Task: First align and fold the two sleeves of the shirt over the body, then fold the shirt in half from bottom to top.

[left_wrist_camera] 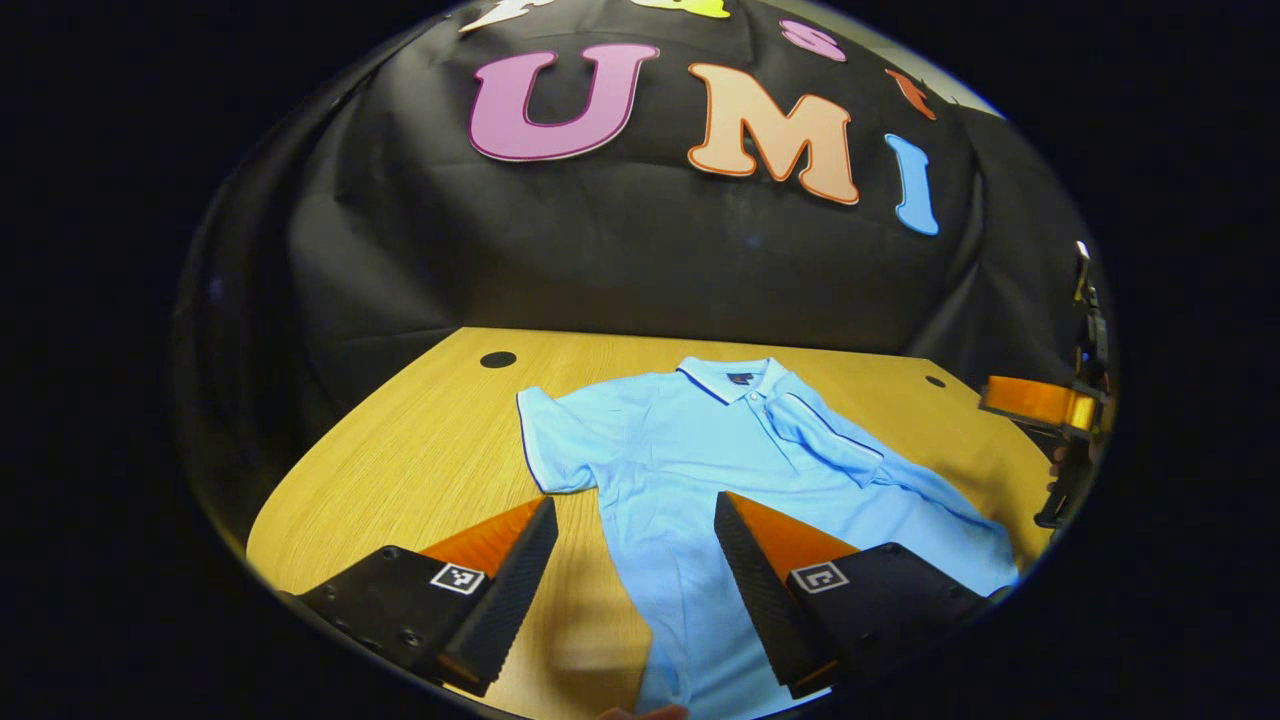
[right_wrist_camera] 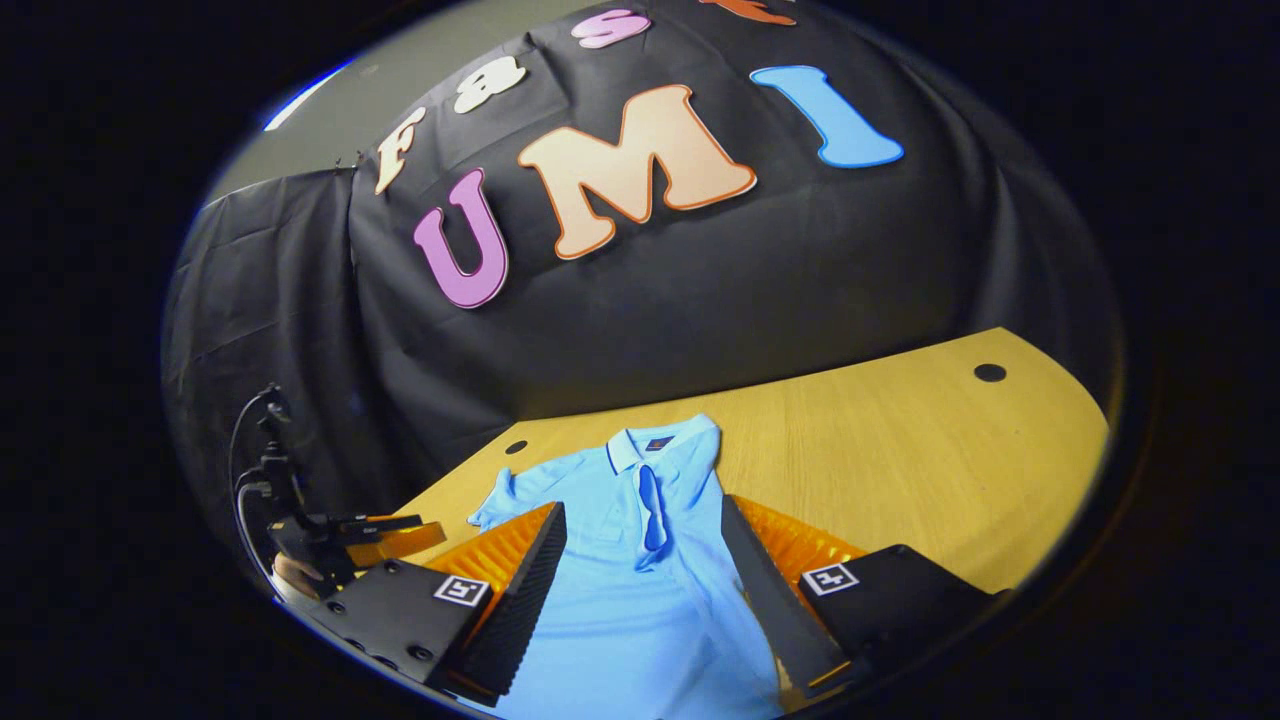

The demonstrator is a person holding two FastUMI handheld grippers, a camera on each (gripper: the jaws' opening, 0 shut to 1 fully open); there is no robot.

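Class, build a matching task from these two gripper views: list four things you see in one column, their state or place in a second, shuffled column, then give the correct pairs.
Column one:
1. near sleeve
2. far sleeve
3. collar
4. left gripper

Column two:
A. spread flat out on the table
B. open, above the shirt's lower half
C. folded over the body
D. at the shirt's end nearest the black cloth wall

Pairs: 1-C, 2-A, 3-D, 4-B

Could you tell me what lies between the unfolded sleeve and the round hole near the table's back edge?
Only bare wooden table separates the sleeve from the hole, as the left gripper view shows.
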